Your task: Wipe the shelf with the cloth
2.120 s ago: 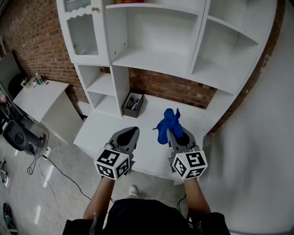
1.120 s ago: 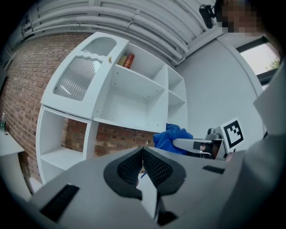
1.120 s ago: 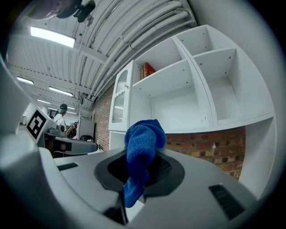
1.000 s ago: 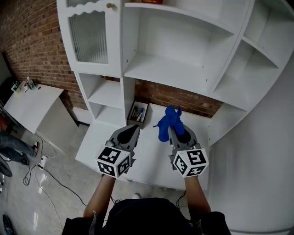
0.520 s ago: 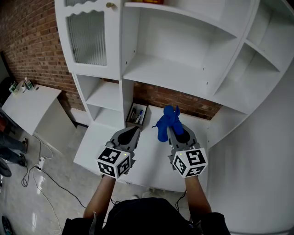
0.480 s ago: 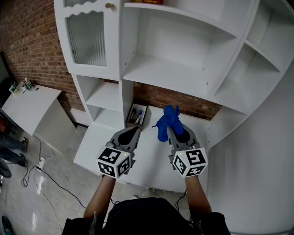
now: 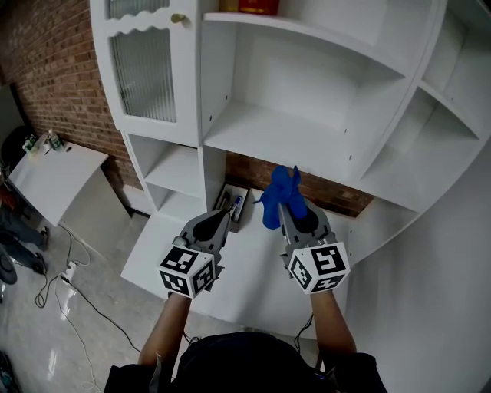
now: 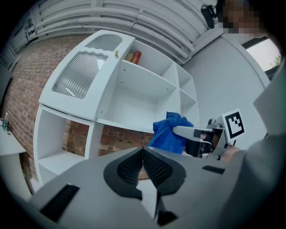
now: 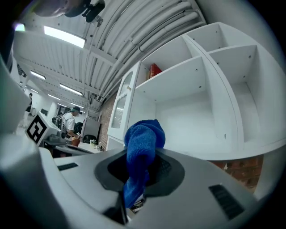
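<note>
A bunched blue cloth [image 7: 279, 196] sticks up from my right gripper [image 7: 290, 209], whose jaws are shut on it; the cloth [image 9: 141, 154] fills the middle of the right gripper view. It hangs in the air just below the front edge of the wide white middle shelf [image 7: 284, 142] of the white shelf unit [image 7: 337, 69]. My left gripper [image 7: 218, 221] is shut and holds nothing, level with the right one, to its left. In the left gripper view the cloth [image 8: 169, 132] and right gripper [image 8: 196, 135] show at right.
A small brown box [image 7: 233, 207] of pens sits on the low counter [image 7: 161, 253] by the brick wall [image 7: 46, 69]. A glass cabinet door [image 7: 142, 61] is at upper left. Red containers [image 7: 257, 6] stand on the top shelf. A side table [image 7: 54, 173] and floor cables [image 7: 57, 288] lie left.
Both grippers and the cloth have risen toward the middle shelf, and the view has tilted up, so the shelf unit looks nearer. Both jaws stay as they were.
</note>
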